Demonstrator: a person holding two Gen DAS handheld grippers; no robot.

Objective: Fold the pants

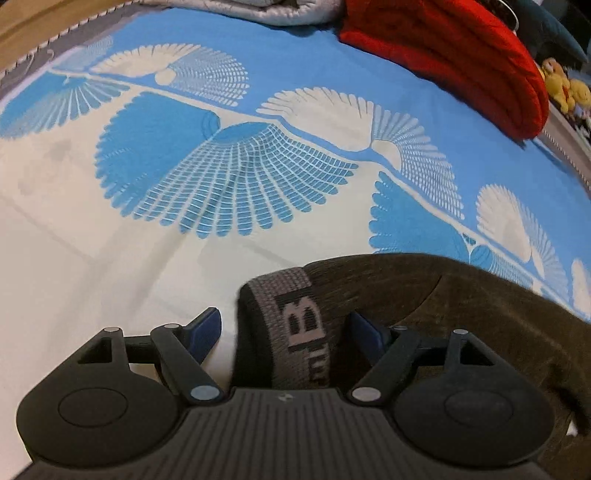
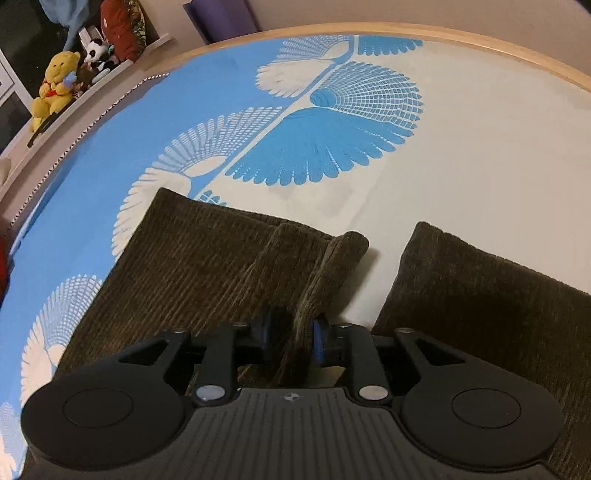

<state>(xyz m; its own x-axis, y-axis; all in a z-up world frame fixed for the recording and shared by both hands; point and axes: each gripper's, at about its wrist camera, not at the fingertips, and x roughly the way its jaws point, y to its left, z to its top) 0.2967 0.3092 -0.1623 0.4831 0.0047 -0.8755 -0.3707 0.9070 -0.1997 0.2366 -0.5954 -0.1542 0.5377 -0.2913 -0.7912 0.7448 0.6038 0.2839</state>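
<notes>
Lying on a bed, dark brown corduroy pants (image 2: pixel 207 258) rest on a blue and cream bedsheet printed with fan-shaped leaves (image 1: pixel 229 173).

Left wrist view: left gripper (image 1: pixel 286 332) stands with its jaws wide apart, straddling the grey elastic waistband with dark lettering (image 1: pixel 295 325). One blue pad (image 1: pixel 207 332) sits over bare sheet just beside the waistband; the other pad is over the brown cloth. Neither pad presses on the fabric. The waistband end lies near the lower edge of the sheet's cream area.

Right wrist view: right gripper (image 2: pixel 291 338) has its jaws narrowly parted, a bunched ridge of the corduroy (image 2: pixel 332 266) running up between them. The fabric touches at least one blue pad; whether both pads press on it cannot be told. A strip of cream sheet shows between two spreads of the pants.

Surroundings: red quilted blanket (image 1: pixel 450 51) and pale grey quilted bedding (image 1: pixel 258 11) at the far edge of the bed; yellow plush bear (image 2: pixel 55 85) on a ledge beside it; wooden bed frame (image 2: pixel 480 48) along the far side.
</notes>
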